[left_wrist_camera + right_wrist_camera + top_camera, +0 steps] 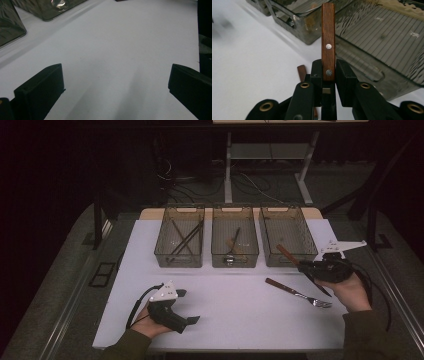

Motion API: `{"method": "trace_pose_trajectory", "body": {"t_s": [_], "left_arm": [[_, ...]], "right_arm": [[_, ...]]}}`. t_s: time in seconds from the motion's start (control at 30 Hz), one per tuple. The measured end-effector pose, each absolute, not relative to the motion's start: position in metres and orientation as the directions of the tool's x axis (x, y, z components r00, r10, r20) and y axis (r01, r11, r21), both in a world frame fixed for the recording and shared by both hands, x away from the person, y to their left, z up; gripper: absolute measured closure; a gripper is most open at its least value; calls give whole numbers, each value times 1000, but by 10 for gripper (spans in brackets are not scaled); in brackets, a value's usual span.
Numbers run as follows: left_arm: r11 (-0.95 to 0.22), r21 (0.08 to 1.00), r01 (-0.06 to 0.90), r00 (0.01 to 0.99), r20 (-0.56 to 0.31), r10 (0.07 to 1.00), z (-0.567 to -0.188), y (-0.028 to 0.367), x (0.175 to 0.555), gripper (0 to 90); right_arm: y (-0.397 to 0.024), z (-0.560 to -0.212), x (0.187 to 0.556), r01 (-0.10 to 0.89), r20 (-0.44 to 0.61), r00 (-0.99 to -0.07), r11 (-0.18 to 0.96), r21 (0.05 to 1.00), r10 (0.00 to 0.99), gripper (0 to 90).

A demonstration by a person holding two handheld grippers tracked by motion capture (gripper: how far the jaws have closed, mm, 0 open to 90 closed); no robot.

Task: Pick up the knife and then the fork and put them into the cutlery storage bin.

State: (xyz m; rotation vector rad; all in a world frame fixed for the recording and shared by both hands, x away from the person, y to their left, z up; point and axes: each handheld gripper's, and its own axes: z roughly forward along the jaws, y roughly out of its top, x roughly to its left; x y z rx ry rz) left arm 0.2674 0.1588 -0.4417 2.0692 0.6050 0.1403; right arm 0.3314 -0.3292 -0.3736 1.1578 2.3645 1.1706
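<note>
The wood-handled, riveted piece of cutlery (328, 42) sits clenched between my right claw (306, 265)'s jaws, its long axis running straight out ahead of them toward the clear smoky plastic bin on the right (306, 254), just beyond the handle tip. A second wood-handled metal fork (298, 293) lies on the white table (230, 310) just below that claw. My left claw (186, 306) rests well apart, jaws spread on nothing.

Riveted wooden handle (328, 37), glossy smoked-plastic bins (234, 243), matt white table (225, 310).
</note>
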Motion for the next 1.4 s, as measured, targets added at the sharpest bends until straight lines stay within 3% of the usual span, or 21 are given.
{"method": "trace_pose_trajectory", "body": {"t_s": [0.83, 1.4], "left_arm": [[-433, 825, 363, 875, -143, 462, -442, 158, 268, 0], [-429, 828, 361, 881, -153, 447, -443, 158, 268, 0]], "right_arm": [[-329, -346, 412, 607, 138, -573, 306, 733, 808, 765], [-315, -355, 477, 655, 114, -529, 320, 684, 841, 764]]}}
